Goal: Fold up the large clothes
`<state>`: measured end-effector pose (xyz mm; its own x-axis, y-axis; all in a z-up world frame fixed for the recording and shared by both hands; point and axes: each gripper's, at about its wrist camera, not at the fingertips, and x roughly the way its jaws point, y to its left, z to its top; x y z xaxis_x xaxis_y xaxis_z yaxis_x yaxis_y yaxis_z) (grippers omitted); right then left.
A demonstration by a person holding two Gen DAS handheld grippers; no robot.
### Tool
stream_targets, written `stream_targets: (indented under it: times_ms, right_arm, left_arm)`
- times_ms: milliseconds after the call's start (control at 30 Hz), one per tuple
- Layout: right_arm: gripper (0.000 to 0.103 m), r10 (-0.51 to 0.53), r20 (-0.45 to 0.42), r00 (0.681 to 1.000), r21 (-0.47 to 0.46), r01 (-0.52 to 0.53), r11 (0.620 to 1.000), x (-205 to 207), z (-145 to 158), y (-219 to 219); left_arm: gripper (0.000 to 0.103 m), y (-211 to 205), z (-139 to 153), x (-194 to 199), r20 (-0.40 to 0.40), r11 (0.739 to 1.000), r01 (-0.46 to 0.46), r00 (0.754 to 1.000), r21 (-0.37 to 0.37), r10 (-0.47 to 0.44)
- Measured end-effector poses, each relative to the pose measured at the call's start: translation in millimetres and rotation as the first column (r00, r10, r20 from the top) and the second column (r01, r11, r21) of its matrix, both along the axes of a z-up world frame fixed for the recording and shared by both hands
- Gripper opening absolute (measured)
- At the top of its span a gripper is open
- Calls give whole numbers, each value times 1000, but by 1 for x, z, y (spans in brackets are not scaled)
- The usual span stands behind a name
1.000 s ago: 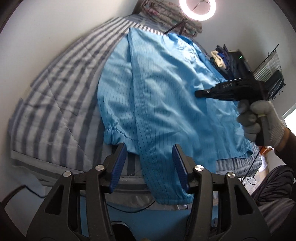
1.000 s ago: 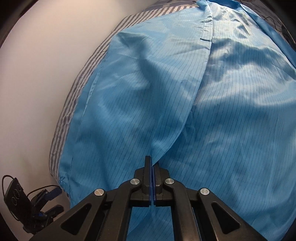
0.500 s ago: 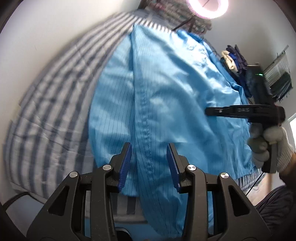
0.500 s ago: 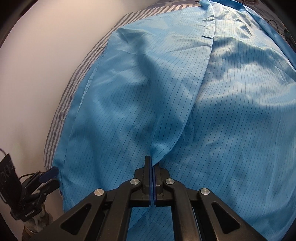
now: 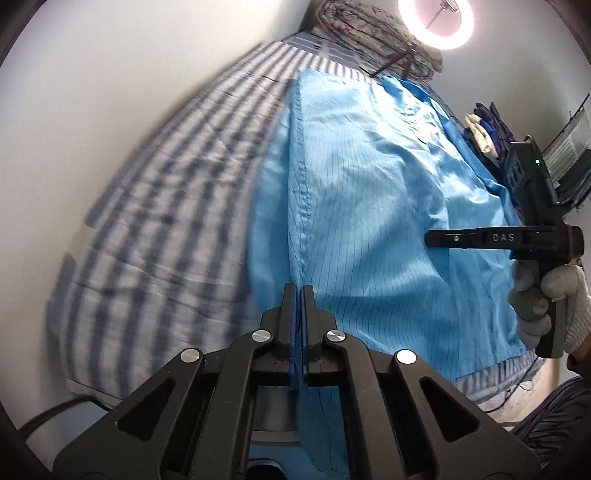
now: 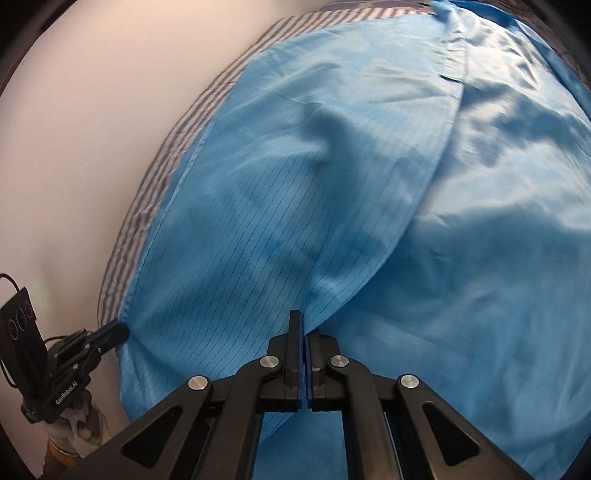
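A striped bed (image 5: 166,192) carries a spread blue garment (image 5: 369,206) and folded quilt (image 5: 373,33) at its far end

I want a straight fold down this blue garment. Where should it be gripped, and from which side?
Grip the blue garment at its near hem along the stitched seam, where the left gripper is pinching, approaching from the bed's foot: that edge overhangs, so fingers slip around it.
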<state>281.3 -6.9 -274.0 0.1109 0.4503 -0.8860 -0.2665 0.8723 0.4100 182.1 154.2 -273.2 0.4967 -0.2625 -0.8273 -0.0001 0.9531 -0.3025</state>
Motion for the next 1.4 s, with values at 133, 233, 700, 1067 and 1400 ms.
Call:
stream_targets:
  times_ms: [133,233,700,1067,1400]
  right_arm:
    - [0,-2,-4,1000,20,2,1000,3,1,13]
    - [0,11,-3,1000,-2,-11,1000,1,-1,19]
    - [25,132,244,961,-153,-96,984,-33,56,14]
    - [32,110,314,943,-159,-62,985,-2,28,48]
    - [31,51,205,978,-71,-37,997,24,18,47]
  left_arm:
    - [0,18,-2,6,-6,999,-51,999,-5,51]
    - [0,24,-7,8,-11,998,-64,998,-11,64]
    - [50,49,-27,-7,-72,951,-135,990,-278,120]
    - [3,28,-29,2,-55,961,-80,996,-264,68]
    - [2,30,-7,-4,8,967,-95,995,-236,100]
